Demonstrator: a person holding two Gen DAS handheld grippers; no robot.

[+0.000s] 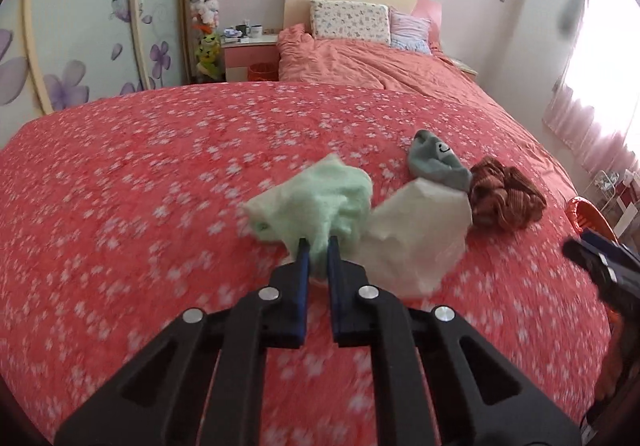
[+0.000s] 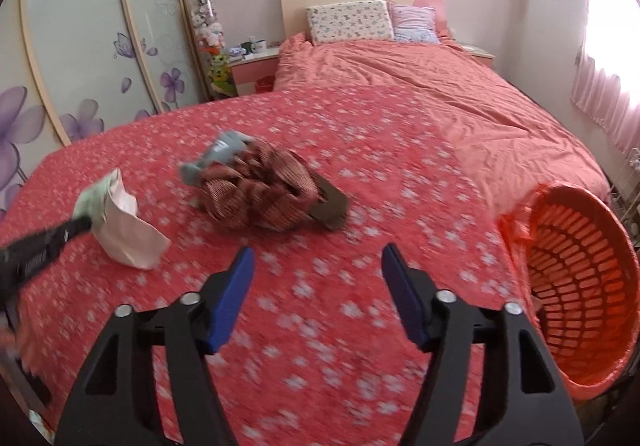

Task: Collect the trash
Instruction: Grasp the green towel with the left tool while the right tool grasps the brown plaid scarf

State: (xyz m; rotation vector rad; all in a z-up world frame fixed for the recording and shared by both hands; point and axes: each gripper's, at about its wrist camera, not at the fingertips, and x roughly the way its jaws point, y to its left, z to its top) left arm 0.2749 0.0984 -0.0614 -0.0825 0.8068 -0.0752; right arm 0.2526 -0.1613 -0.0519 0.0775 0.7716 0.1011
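Left tool pinching a green cloth over the flowered bedspread, right tool spread wide and carrying nothing.

From my station, the red flowered bedspread [image 2: 320, 326] fills both views and is my landmark: my left gripper [image 1: 318, 246] has its fingers clamped on a pale green cloth [image 1: 316, 198], with a white crumpled tissue [image 1: 416, 230] lying on the bedspread just to its right. Beyond the tissue sit a grey sock [image 1: 434, 162] and a rust-brown ribbed fabric bundle [image 2: 260, 194], touching each other (a flat dark object pokes from under the bundle). My right gripper [image 2: 318, 266] hovers above the bedspread, fingers apart. An orange basket [image 2: 580, 286] stands at the bedspread's right edge. At its far end are pillows [image 2: 348, 22], a wardrobe with purple flowers [image 2: 80, 58] and a pink-curtained window [image 2: 612, 86].
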